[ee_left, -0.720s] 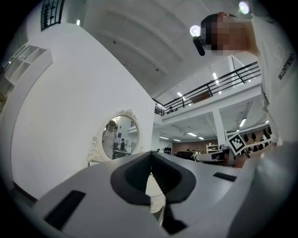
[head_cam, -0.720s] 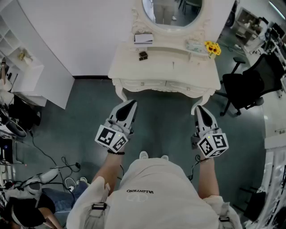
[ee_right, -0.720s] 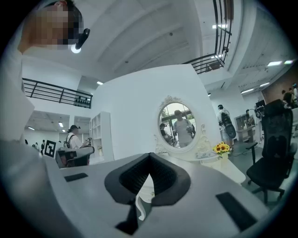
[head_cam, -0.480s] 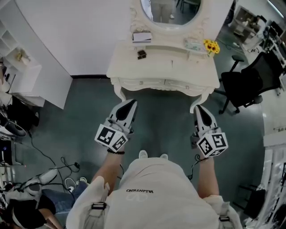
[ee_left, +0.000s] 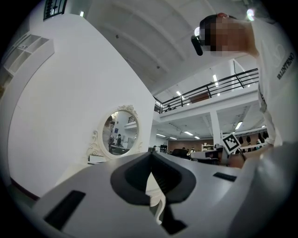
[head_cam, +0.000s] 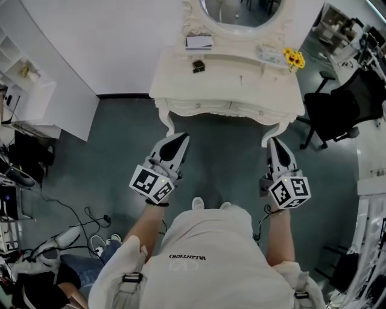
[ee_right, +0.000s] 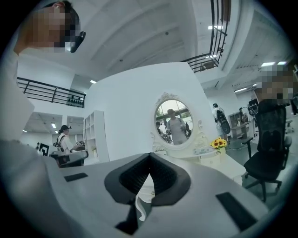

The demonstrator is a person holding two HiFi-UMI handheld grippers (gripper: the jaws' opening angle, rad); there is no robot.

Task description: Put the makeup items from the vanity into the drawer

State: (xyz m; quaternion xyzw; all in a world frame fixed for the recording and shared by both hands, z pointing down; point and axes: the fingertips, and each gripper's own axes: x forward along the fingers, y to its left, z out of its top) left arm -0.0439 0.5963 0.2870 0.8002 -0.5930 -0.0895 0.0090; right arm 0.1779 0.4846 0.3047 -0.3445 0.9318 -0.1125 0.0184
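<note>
The person is standing short of the white vanity, pointing both grippers at it. The left gripper is holding its jaws pressed together with nothing between them, and the right gripper is doing the same, so neither is carrying anything.

The makeup items are all lying well ahead of the tips. A small dark case is sitting beyond the left gripper, and a white box is resting on the raised ledge behind it. A thin stick-like item is lying between the two grippers' lines, and a pale item, too small to identify, is lying beyond the right gripper. The drawer front, nearest the tips, is looking shut.

Several things could go wrong:
- The drawer knobs are small, so shut jaws arriving there would likely be sliding off instead of catching.
- A reach for the pale item is risking a knock to the sunflowers just beside it.
- The small case could be skidding away under a poorly centred pinch.

The vanity top is smooth and glossy, backed by an oval mirror and a white wall. A dark floor is lying under the grippers. A black office chair is standing off the right gripper's outer side, and white shelving is standing far off the left gripper's side.
</note>
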